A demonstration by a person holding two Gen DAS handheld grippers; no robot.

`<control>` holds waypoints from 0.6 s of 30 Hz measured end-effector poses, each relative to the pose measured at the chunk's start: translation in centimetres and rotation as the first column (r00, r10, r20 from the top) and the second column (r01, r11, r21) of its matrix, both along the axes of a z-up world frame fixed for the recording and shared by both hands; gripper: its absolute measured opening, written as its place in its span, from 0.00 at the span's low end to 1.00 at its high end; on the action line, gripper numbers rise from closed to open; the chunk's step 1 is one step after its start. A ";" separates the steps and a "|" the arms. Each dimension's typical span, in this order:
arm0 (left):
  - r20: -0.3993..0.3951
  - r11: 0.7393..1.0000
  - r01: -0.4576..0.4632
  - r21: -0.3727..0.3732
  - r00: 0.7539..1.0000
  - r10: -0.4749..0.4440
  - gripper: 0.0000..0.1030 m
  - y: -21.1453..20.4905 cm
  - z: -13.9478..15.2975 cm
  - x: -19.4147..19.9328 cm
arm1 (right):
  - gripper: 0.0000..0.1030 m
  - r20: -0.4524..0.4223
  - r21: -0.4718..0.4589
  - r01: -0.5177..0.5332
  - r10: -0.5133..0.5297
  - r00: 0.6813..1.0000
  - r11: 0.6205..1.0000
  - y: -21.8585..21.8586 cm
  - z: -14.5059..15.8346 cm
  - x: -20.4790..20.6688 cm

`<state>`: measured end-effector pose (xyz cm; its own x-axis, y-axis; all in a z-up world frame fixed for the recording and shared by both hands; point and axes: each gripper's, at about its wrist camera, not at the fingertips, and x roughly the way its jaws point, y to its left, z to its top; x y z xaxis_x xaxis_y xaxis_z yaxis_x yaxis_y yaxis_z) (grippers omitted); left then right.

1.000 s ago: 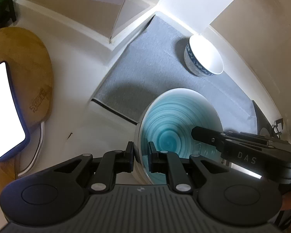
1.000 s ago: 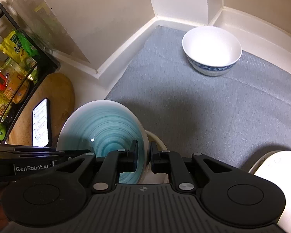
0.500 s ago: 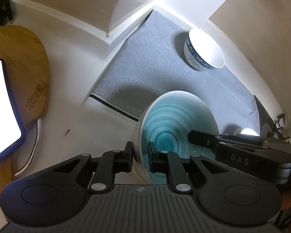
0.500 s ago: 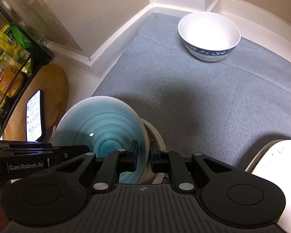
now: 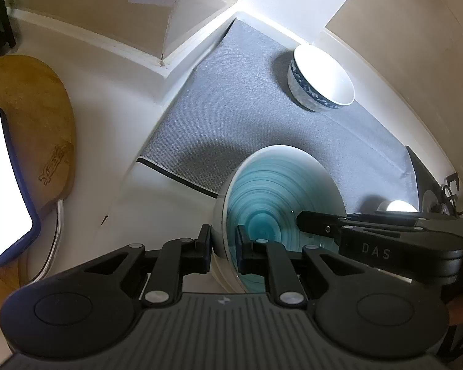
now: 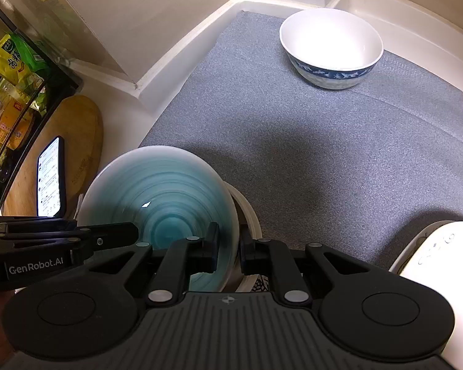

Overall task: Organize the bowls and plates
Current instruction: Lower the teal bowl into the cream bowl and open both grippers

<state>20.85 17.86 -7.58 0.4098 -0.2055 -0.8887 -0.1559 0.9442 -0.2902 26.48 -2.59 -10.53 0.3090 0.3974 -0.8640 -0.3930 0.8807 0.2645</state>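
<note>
Two claws show, the left claw and the right claw, with one teal plate between them. One blue-patterned bowl sits well ahead of both claws on one grey mat. Left of the claws lie one wooden board and one phone.

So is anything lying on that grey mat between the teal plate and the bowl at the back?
Nothing visible. The teal plate, clamped at opposite rims by both hand-held grippers, faces bare grey mat up to the blue-patterned bowl. A white appliance sits off to the right.
</note>
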 end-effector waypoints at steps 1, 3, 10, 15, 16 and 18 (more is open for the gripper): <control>0.001 1.000 0.000 0.001 1.000 0.000 0.17 0.0 0.0 0.0 | 0.14 0.003 -0.002 -0.004 0.004 1.000 1.000 0.0 0.0 0.0; 0.007 1.000 0.000 0.008 1.000 0.000 0.18 -0.1 0.0 -0.1 | 0.15 0.008 -0.007 -0.016 0.016 1.000 1.000 0.1 0.0 0.0; 0.026 0.999 0.014 0.046 1.000 -0.015 0.24 -1.0 -0.1 -0.2 | 0.17 0.003 0.001 -0.030 0.030 1.000 1.000 0.1 -0.1 0.1; 0.035 0.999 0.030 0.017 0.999 -0.030 0.24 -0.5 -0.3 -0.5 | 0.17 -0.002 0.008 -0.031 0.031 1.000 0.999 -0.1 -0.3 0.1; 0.037 1.000 0.031 0.007 0.999 -0.031 0.24 -0.3 -0.4 -0.7 | 0.17 -0.002 0.010 -0.032 0.032 0.999 0.999 -0.1 -0.3 0.2; 0.037 0.999 0.028 -0.016 0.999 -0.027 0.24 0.0 -0.5 -0.8 | 0.17 -0.002 0.013 -0.033 0.033 0.999 0.999 -0.1 -0.3 0.2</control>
